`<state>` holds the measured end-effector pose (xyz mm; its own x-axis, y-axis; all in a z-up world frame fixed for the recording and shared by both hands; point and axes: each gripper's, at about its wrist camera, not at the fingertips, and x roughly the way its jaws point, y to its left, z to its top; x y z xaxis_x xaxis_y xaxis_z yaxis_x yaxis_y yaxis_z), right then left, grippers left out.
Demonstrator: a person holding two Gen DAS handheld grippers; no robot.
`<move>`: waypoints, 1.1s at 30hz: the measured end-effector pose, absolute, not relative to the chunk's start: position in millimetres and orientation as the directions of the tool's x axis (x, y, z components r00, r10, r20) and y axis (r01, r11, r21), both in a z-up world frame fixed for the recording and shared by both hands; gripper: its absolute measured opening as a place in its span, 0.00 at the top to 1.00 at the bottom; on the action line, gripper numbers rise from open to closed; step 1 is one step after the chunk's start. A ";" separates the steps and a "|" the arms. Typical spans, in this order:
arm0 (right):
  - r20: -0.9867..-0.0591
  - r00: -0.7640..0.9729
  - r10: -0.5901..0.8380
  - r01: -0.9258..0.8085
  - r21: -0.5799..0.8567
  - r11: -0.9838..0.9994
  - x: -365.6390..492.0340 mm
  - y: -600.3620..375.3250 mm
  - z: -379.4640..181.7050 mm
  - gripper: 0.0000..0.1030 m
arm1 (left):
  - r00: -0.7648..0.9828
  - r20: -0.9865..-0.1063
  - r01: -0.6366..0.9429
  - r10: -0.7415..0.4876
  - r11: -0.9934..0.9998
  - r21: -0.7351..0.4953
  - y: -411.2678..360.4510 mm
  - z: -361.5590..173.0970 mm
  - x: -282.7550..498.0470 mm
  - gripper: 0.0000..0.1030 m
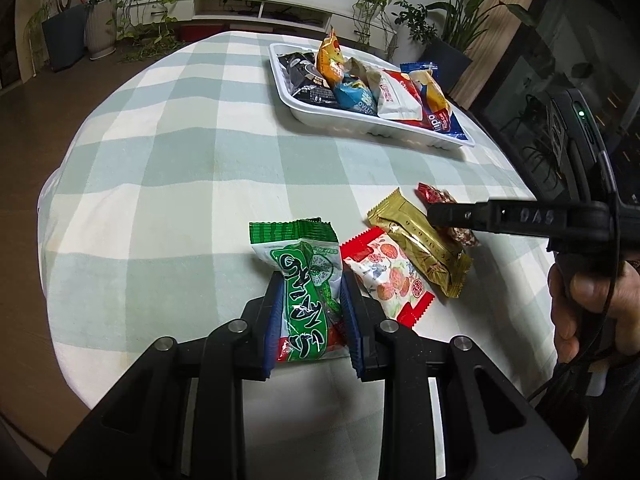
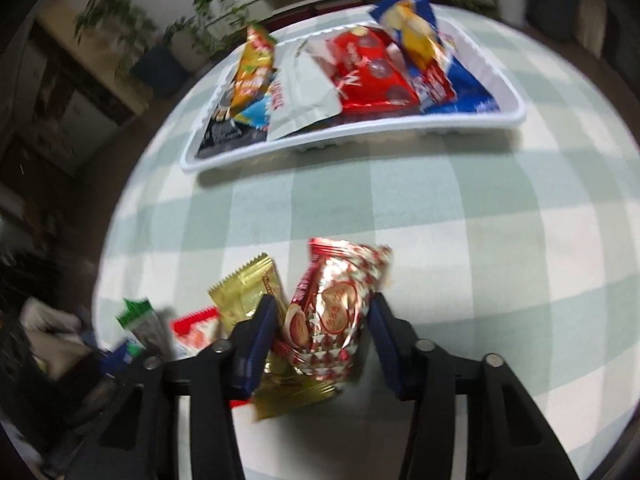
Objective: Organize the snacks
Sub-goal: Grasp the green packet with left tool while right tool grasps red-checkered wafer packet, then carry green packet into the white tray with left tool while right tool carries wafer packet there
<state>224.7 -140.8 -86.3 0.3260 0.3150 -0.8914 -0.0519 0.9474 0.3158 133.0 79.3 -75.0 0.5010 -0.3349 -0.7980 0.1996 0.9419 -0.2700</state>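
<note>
Left tongs (image 1: pixel 310 312) pinch the green packet (image 1: pixel 306 292); right tongs (image 2: pixel 322 328) pinch the red foil packet (image 2: pixel 334 316). Both look light, crinkly, slippery: grip mid-body.

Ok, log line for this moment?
left tool: shut on green packet | right tool: around red foil packet | tray: part-filled

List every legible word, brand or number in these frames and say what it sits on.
"DAS": moulded on the right tongs finger.
"odiu", read upside down: on the blue packet in the white tray.
Green packet held in the left tongs: stylized script, unreadable.
Red foil packet: label too blurred to read.
</note>
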 end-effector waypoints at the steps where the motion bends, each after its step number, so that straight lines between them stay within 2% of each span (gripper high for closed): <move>1: -0.899 0.334 0.283 -0.074 0.274 0.959 223.4 -137.0 -85.9 0.61 | 0.500 -0.798 0.200 -0.336 0.942 -0.271 79.0 -75.9 133.3 0.75; 5: -0.908 0.354 0.223 -0.131 0.187 0.973 220.7 -127.7 -85.6 0.65 | 0.500 -0.797 0.201 -0.340 0.940 -0.275 78.2 -75.8 132.6 0.75; 12: -0.900 0.382 0.208 -0.166 0.155 0.974 207.8 -133.2 -85.4 0.71 | 0.504 -0.795 0.194 -0.338 0.941 -0.277 80.8 -75.6 132.9 0.75; 26: -0.854 0.459 0.246 -0.047 0.253 0.966 171.7 -203.6 -78.9 0.73 | 0.506 -0.777 0.208 -0.374 0.927 -0.311 75.0 -68.7 134.0 0.75; 33: -0.814 0.519 0.261 -0.037 0.284 0.958 178.8 -221.0 -59.1 0.73 | 0.528 -0.753 0.235 -0.394 0.919 -0.316 70.4 -40.8 157.8 0.75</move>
<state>178.8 -221.0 -59.1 0.5191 0.2614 -0.8137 -0.0368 0.9580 0.2843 157.8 70.4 -40.8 0.5275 -0.3938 -0.7528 0.2347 0.9192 -0.3163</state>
